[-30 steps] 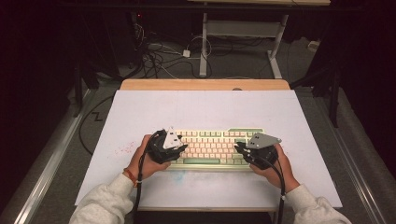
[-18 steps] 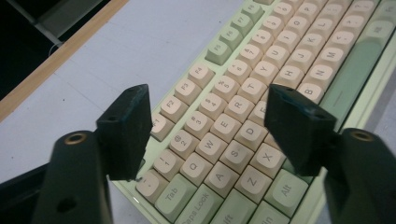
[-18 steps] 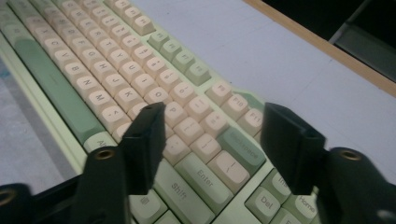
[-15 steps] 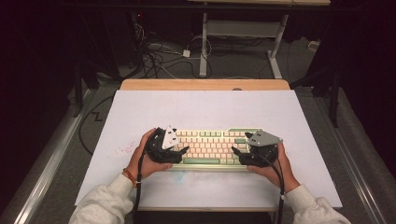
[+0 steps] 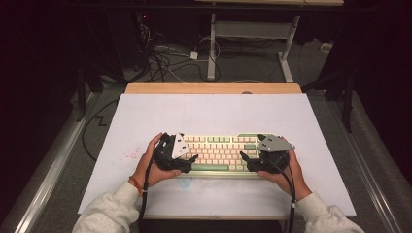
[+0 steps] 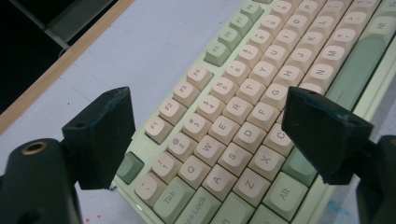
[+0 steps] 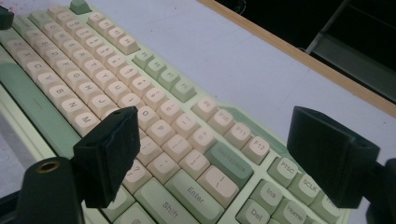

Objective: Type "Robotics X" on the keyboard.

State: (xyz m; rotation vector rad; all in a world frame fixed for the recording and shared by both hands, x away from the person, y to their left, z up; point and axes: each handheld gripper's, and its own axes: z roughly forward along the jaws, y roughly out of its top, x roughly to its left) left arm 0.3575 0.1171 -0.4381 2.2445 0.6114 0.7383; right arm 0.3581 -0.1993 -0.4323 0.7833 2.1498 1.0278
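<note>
A pale green keyboard (image 5: 218,151) with cream keys lies flat on the white sheet (image 5: 214,116), near its front edge. My left gripper (image 5: 190,163) sits at the keyboard's left end and my right gripper (image 5: 246,162) at its right end, each in a person's hand. In the left gripper view the left gripper (image 6: 208,112) stands open above the keyboard (image 6: 243,116), over the Q and A rows. The right gripper (image 7: 215,126) stands open above the keyboard (image 7: 154,116) near the Enter key. Both pairs of jaws have just been opening. The keyboard lies under them, and no pad presses on it.
The sheet covers a wooden table whose far edge (image 5: 214,88) shows beyond it. Red specks (image 5: 128,156) mark the sheet left of the keyboard, a bluish stain (image 5: 184,183) in front. Cables (image 5: 165,63) and a desk frame (image 5: 252,43) stand on the dark floor behind.
Both pairs of jaws have spread wide at the keyboard's two ends. The hands and the keyboard have stayed about where they were.
</note>
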